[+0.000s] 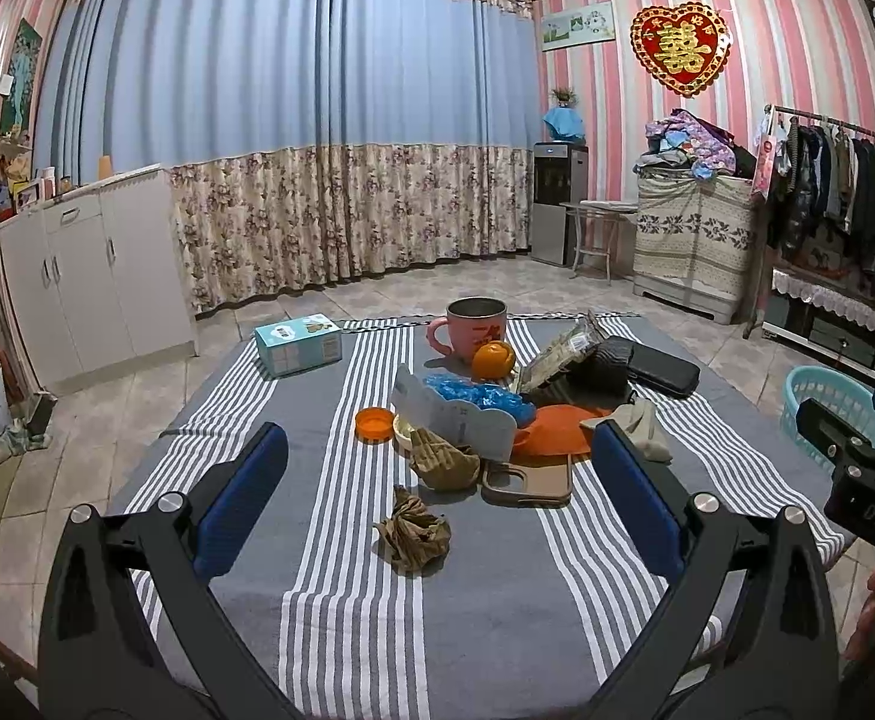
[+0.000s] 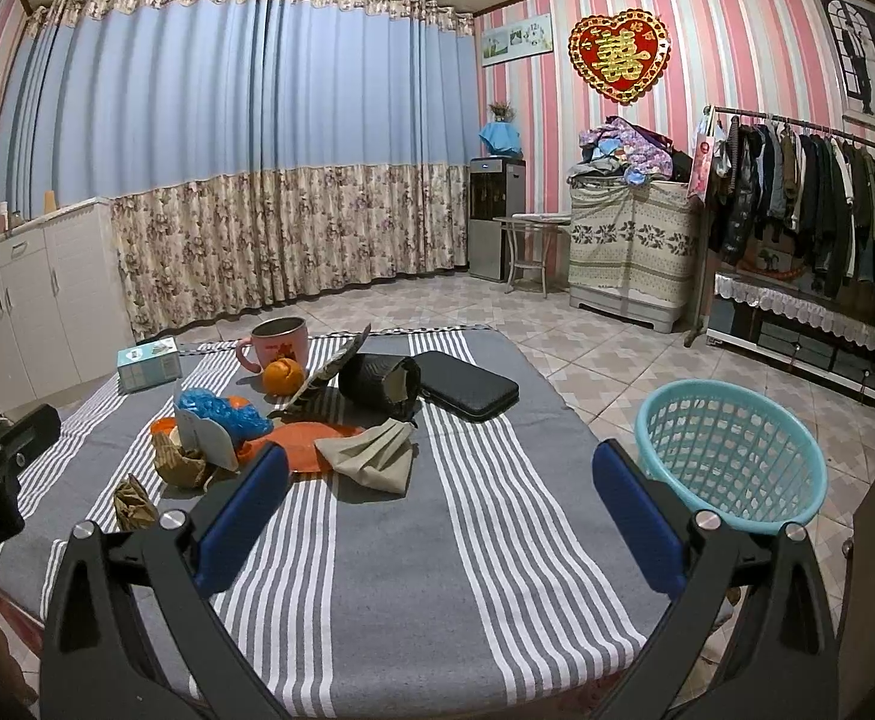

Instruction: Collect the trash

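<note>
A crumpled brown paper ball (image 1: 413, 534) lies on the striped tablecloth (image 1: 341, 600), just ahead of my open left gripper (image 1: 440, 438) and between its blue pads. A second brown paper wad (image 1: 443, 462) sits behind it, beside a crumpled blue plastic bag (image 1: 479, 396) and a torn white card (image 1: 455, 414). My right gripper (image 2: 442, 456) is open and empty over bare cloth. A teal basket (image 2: 731, 450) stands off the table's right edge, just right of its right finger. The paper ball (image 2: 134, 501) shows at the left of the right wrist view.
Also on the table are a pink mug (image 1: 476, 324), an orange (image 1: 493, 359), a tissue box (image 1: 298, 345), a phone case (image 1: 527, 480), an orange lid (image 1: 374, 423), a grey cloth (image 2: 371, 456), a black cylinder (image 2: 377, 378) and a black case (image 2: 467, 387). Tiled floor surrounds the table.
</note>
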